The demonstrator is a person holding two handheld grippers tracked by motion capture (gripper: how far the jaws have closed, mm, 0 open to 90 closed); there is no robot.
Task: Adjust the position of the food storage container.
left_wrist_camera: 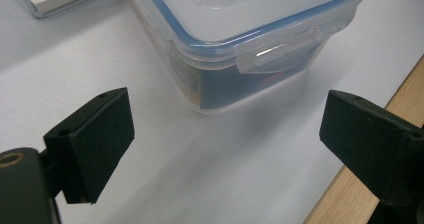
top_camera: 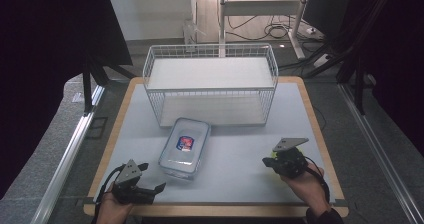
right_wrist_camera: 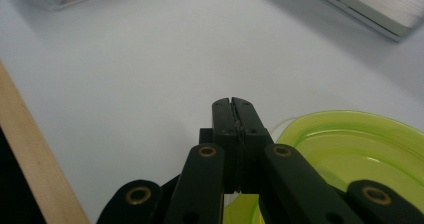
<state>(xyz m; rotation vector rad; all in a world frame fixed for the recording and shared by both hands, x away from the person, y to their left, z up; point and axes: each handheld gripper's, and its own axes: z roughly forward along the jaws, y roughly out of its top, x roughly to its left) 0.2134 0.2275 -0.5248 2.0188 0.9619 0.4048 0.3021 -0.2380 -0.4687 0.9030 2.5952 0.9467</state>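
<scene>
A clear lidded plastic container [top_camera: 185, 146] with a blue seal and a red-and-blue label lies on the white table top, in front of the wire rack. My left gripper [top_camera: 152, 178] stands open at the table's front left, just short of the container's near end [left_wrist_camera: 240, 29], with nothing between its jaws [left_wrist_camera: 230, 134]. At the front right, my right gripper [top_camera: 268, 161] is shut, its jaws pressed together [right_wrist_camera: 233, 104]. A translucent yellow-green dish [right_wrist_camera: 360, 154] lies under and beside it on the table, peeking out below the gripper [top_camera: 271, 156].
A white wire rack [top_camera: 210, 48] with two shelves stands at the back centre of the table. The table's wooden rim [top_camera: 312, 119] runs close to both grippers [left_wrist_camera: 350, 194] [right_wrist_camera: 30, 154]. Dark curtains, cables and a stand lie beyond the table.
</scene>
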